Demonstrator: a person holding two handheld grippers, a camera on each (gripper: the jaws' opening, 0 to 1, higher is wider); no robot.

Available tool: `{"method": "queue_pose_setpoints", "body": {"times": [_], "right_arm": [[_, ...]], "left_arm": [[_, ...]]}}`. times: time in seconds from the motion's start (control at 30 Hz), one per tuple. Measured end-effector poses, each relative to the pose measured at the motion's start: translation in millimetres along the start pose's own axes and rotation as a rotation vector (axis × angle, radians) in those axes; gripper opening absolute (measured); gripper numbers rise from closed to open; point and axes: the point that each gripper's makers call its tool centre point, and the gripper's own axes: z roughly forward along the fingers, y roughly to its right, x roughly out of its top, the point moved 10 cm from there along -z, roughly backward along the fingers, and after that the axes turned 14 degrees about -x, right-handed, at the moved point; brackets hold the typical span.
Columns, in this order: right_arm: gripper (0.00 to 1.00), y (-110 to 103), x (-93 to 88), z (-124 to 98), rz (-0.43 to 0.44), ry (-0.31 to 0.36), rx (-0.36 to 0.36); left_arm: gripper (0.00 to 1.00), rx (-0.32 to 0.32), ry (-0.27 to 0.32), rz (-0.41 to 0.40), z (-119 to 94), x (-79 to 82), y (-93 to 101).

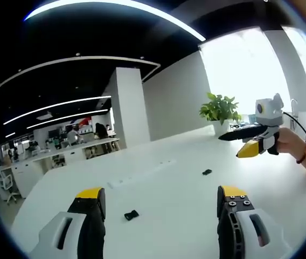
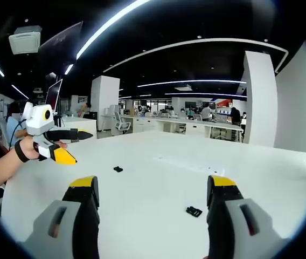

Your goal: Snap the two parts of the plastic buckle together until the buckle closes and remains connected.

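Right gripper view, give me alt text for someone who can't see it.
Two small black buckle parts lie apart on a white table: one buckle part near the open right gripper, the other buckle part farther off to the left. The left gripper, held in a person's hand, hovers above the table's left side, with an open-plan office behind.

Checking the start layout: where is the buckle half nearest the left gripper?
In the left gripper view, that buckle half lies on the white table, just ahead between the open left gripper jaws.
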Motion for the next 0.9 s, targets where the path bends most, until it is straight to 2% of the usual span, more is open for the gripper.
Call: {"method": "queue_pose_setpoints", "body": {"times": [0.17,0.9], "right_arm": [[0.81,4,1.7,2,0.004,0.01,-0.025],[0.8,8,8.2,11,-0.005,0.001,-0.034]], "left_arm": [[0.86,0.003,-0.002,-0.005,3,-0.9,-2.0],[0.86,0.002,0.01,-0.023,8,2.4,-6.4]]}}
